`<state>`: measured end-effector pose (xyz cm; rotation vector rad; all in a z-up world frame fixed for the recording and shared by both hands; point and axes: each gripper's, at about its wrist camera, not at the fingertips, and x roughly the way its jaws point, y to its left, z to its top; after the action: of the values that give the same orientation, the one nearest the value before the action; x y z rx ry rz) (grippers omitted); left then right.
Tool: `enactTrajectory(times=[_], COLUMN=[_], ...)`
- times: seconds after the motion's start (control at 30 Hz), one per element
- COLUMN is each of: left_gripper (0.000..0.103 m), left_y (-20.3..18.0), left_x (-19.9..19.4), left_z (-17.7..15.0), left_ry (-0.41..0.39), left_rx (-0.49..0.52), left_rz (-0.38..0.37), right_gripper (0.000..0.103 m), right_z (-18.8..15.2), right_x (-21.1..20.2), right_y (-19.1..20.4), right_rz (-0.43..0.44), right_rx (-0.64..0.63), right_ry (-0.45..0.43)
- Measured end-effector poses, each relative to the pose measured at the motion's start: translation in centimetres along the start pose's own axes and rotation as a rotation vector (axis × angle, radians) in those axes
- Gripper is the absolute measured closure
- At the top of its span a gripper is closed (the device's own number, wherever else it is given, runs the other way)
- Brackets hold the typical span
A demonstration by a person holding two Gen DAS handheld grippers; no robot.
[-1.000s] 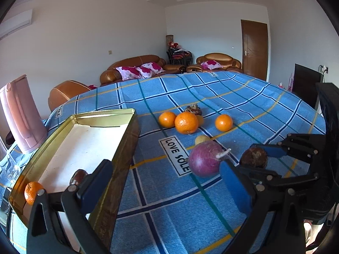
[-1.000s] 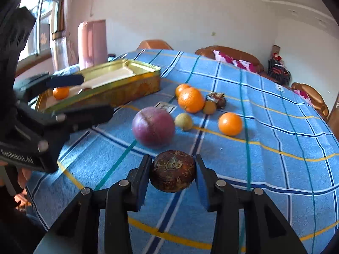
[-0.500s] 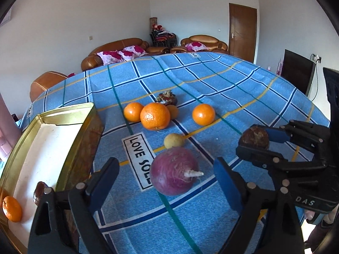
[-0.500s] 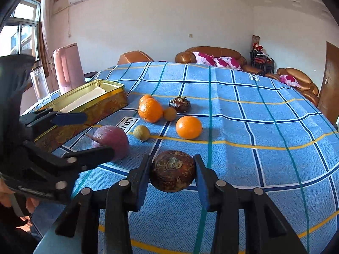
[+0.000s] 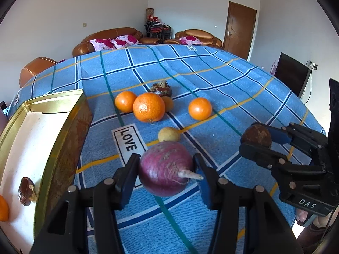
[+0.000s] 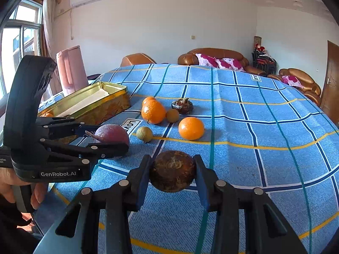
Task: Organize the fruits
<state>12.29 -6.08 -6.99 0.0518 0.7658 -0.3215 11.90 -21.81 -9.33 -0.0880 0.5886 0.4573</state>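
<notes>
Left wrist view: tin box (image 5: 63, 139) is sitting at the left edge of the surface (image 5: 211, 74), holding a date (image 5: 25, 190) and a small orange (image 5: 3, 210). Radish (image 5: 166, 168) is lying right of the box, between the left gripper (image 5: 166, 175) fingers, jaws closing. Lime (image 5: 168, 134) is lying just behind it. Orange cluster (image 5: 148, 110) is sitting farther back, mangosteen (image 5: 161, 90) behind it.

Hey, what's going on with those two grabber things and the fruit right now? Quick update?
Left tool closing around the purple root. Right tool clamped on the brown fruit. Gold tin nearby, path unobstructed.
</notes>
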Motion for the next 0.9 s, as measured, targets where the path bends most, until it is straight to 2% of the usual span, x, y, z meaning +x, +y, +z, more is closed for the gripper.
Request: enactTrajectory(times=[0.4,0.9], left_gripper=[0.049,0.049], left_y=[-0.2,0.1], left_x=[-2.0,-4.0], left_z=[0.0,-0.4], left_ry=[-0.114,-0.222], left_rx=[0.011,-0.003], left_rz=[0.022,0.071], right_gripper=[0.061,0.061], right_z=[-0.2,-0.5], right_x=[-1.5,-2.4], right_y=[0.5,0.6], right_rz=[-0.003,0.006], right_rx=[-0.030,-0.049], right_ry=[-0.101,-0.165])
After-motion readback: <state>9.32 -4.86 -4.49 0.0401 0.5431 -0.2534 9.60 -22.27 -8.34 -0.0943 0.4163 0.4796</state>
